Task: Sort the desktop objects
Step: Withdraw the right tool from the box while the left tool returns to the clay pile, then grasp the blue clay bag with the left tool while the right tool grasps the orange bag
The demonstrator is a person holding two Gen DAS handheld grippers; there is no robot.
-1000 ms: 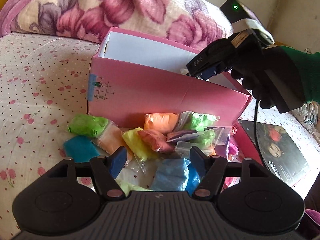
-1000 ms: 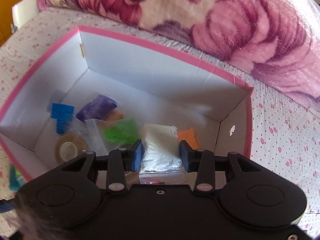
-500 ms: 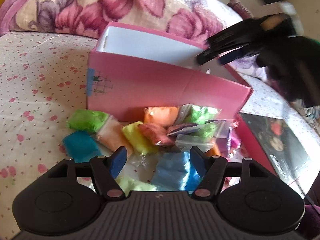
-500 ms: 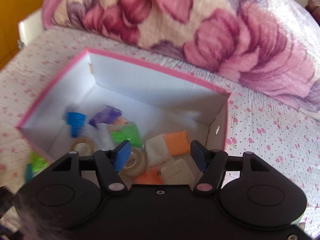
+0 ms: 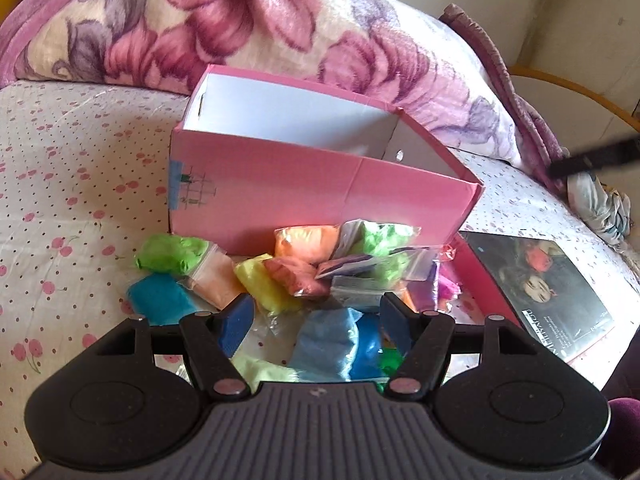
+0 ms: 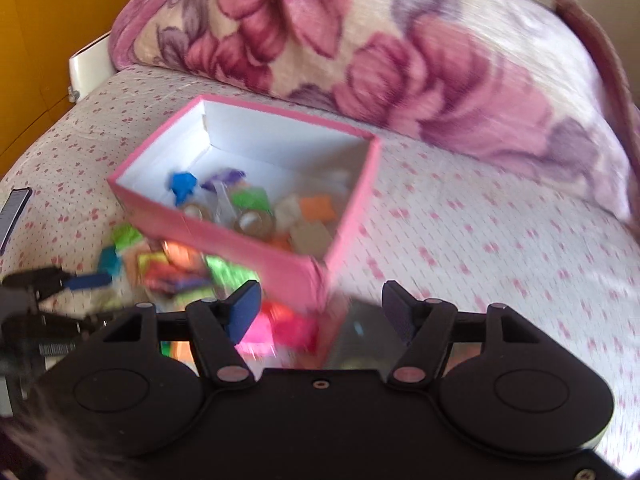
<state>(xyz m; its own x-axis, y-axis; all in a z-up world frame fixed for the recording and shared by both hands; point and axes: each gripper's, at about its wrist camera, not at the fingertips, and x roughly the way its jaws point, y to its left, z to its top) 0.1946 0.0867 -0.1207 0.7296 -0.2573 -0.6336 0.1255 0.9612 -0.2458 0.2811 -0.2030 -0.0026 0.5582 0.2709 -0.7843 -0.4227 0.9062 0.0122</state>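
Observation:
A pink box [image 5: 304, 196] with a white inside stands on the bed; it also shows in the right wrist view [image 6: 248, 240], holding several colored bags and tape rolls. A pile of small colored clay bags [image 5: 288, 276] lies in front of it, also seen blurred in the right wrist view [image 6: 172, 268]. My left gripper [image 5: 318, 316] is open and empty, low over the pile with a light blue bag [image 5: 326, 344] between its fingers. My right gripper [image 6: 320, 312] is open and empty, above and to the right of the box. The right wrist view is blurred.
A floral blanket [image 5: 240, 32] lies behind the box. A dark-covered book on a pink lid [image 5: 536, 280] sits right of the pile. A crumpled cloth [image 5: 596, 204] lies at far right. A phone [image 6: 14, 212] lies at the bed's left.
My right gripper opened, dropped the white bag into the box, and pulled back up and to the right. My left gripper stayed over the pile.

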